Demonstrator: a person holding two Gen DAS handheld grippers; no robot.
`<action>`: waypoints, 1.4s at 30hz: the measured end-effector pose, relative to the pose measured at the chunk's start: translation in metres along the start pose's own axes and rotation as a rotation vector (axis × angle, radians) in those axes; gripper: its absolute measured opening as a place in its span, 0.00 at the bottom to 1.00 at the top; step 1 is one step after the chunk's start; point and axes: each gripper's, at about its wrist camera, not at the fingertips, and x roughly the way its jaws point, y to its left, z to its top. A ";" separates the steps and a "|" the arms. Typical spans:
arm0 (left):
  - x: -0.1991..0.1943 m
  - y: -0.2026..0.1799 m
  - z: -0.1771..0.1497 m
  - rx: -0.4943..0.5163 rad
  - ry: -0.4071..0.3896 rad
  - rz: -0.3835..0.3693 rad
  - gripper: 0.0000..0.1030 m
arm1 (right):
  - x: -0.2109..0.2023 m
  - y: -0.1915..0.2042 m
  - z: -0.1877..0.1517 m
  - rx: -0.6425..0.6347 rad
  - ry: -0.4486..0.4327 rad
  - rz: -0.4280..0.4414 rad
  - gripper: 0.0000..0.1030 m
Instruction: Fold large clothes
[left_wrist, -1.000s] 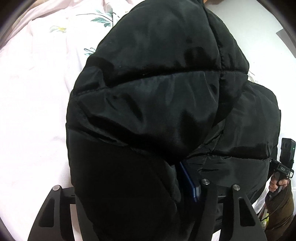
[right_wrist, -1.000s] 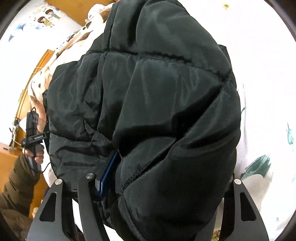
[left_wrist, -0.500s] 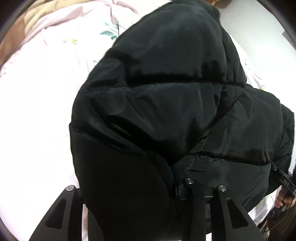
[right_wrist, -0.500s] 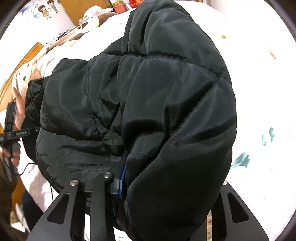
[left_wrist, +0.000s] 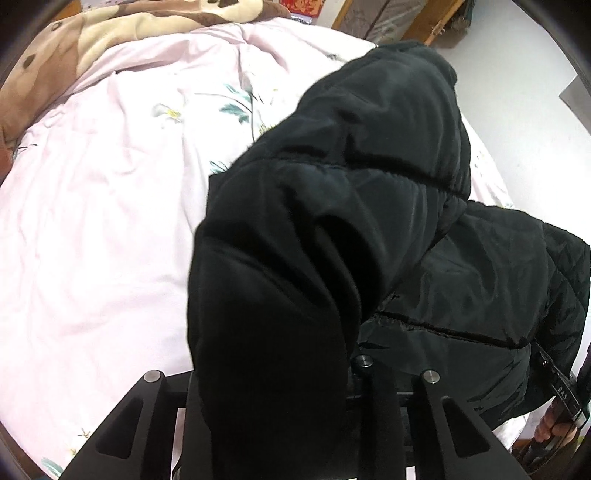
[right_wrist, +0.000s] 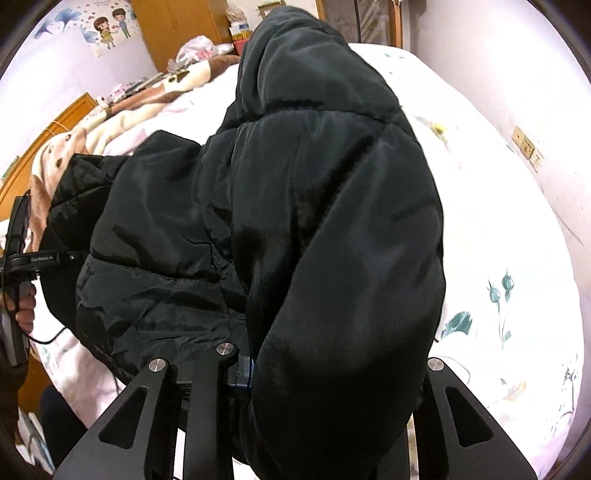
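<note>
A black puffer jacket (left_wrist: 351, 229) hangs lifted over a bed with a pale pink floral sheet (left_wrist: 92, 221). My left gripper (left_wrist: 295, 384) is shut on a thick fold of the jacket, which bulges over its fingers. My right gripper (right_wrist: 325, 362) is shut on another thick fold of the same jacket (right_wrist: 314, 203). The fabric hides the fingertips in both views. Each wrist view shows the other hand-held gripper at its edge: the right one (left_wrist: 561, 398) and the left one (right_wrist: 18, 251).
A brown and cream blanket (left_wrist: 92, 33) lies at the head of the bed. A wooden wardrobe (right_wrist: 173, 26) and cluttered shelves stand behind. A pale wall (right_wrist: 517, 74) runs along the bed's far side.
Both grippers have risen and pulled back with the jacket, so more of the bed and room shows. The jacket hangs higher and narrower than before.
</note>
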 end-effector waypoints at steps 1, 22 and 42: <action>-0.004 0.003 0.003 0.001 -0.007 0.000 0.28 | -0.003 0.005 0.002 -0.007 -0.009 0.001 0.28; -0.056 0.086 0.027 -0.047 -0.059 -0.013 0.15 | -0.006 0.076 0.013 -0.066 -0.079 0.075 0.25; 0.078 0.139 0.032 -0.006 0.264 -0.171 1.00 | 0.035 0.079 -0.003 -0.033 0.039 0.035 0.27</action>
